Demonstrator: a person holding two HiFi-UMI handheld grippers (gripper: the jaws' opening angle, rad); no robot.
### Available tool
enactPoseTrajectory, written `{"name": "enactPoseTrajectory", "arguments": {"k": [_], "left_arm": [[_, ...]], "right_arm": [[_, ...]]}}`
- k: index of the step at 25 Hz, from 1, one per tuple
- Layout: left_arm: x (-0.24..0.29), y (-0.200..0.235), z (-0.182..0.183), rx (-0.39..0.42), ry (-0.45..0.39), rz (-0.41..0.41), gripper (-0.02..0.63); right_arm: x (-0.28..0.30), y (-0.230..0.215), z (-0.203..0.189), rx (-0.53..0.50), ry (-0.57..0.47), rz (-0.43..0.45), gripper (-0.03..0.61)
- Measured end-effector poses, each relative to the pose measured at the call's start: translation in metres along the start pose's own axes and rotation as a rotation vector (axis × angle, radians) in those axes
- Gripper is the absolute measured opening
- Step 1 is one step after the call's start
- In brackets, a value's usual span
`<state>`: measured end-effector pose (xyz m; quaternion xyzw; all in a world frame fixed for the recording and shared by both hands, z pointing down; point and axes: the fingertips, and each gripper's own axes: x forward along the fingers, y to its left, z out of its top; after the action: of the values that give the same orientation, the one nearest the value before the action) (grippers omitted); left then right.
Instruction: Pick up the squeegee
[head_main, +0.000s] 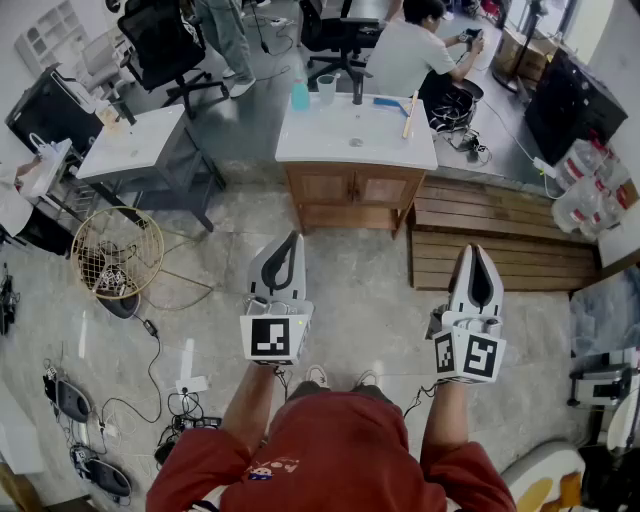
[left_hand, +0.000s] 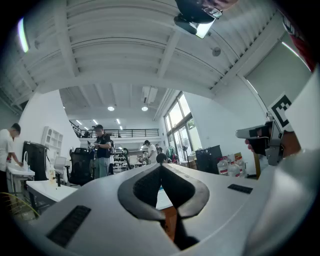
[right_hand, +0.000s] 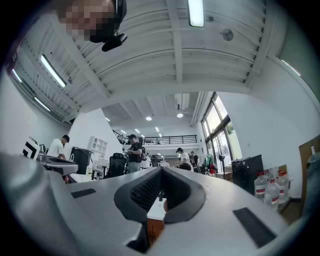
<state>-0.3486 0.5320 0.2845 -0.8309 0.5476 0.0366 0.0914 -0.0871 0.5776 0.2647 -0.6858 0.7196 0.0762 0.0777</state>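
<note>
I wear a red shirt (head_main: 330, 450) and white shoes (head_main: 317, 376); my left gripper (head_main: 294, 238) and right gripper (head_main: 473, 250) are grey, black-padded, with marker cubes (head_main: 272, 337).

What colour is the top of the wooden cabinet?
White; the cabinet top shows best in the head view.

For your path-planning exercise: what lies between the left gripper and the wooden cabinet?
Only bare floor, as the head view shows. Nothing stands between the left gripper and the cabinet.
</note>
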Motion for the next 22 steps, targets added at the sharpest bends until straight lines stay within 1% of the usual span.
{"name": "enactPoseTrajectory", "arguments": {"k": [3,5,11,18,22], "left_arm": [[-0.004,0.001,-0.008,0.025,0.034,0.007,0.017],[-0.005,0.005,-0.008,0.026,0.035,0.01,0.017],[-0.01,0.028,0.001,-0.019,0.004,0.026,0.017],[-0.026,0.074,-0.006,-0.032,0.002,0.054,0.017],[-0.036,0.106,-0.016,-0.029,0.008,0.079,0.017]], "right_arm": [[-0.002,0.0,0.0,0.0,0.007,-0.002,0.006],[-0.001,0.004,0.001,-0.002,0.007,0.002,0.006],[0.009,0.03,0.0,-0.009,0.017,0.026,0.006],[0.021,0.071,-0.005,0.03,0.001,0.019,0.006],[0.029,0.103,-0.006,0.04,-0.003,0.041,0.006]]}}
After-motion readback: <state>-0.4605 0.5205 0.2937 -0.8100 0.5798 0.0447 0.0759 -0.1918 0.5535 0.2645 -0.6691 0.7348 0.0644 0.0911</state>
